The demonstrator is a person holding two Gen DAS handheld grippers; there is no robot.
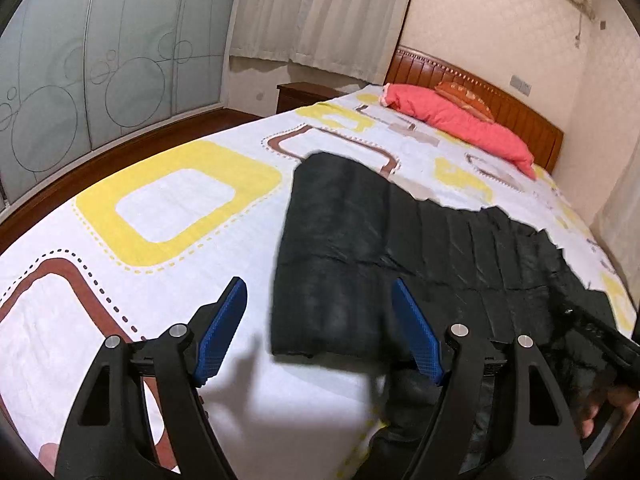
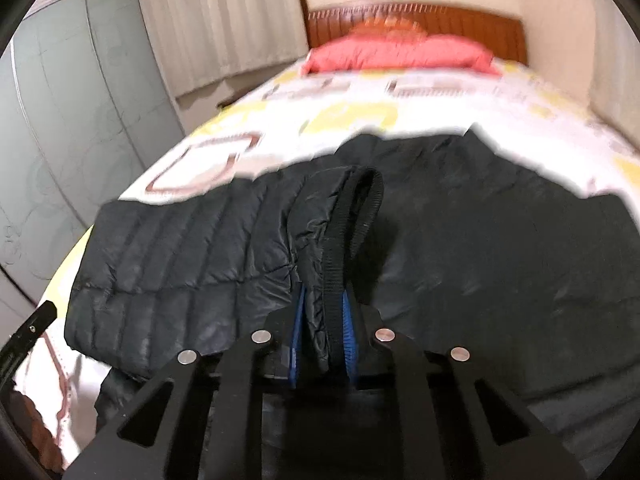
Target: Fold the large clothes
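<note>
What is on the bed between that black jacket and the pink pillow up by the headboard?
Nothing: in the left wrist view only bare patterned sheet lies between the black jacket and the pink pillow.

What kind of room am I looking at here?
Almost certainly a home bedroom: a bed with a patterned sheet, a wooden headboard behind a pink pillow, and curtains at the window.

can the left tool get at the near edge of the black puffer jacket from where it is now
Probably yes. The left tool stands open and empty just above the black puffer jacket, whose folded near edge lies between its blue pads, with nothing in the way.
</note>
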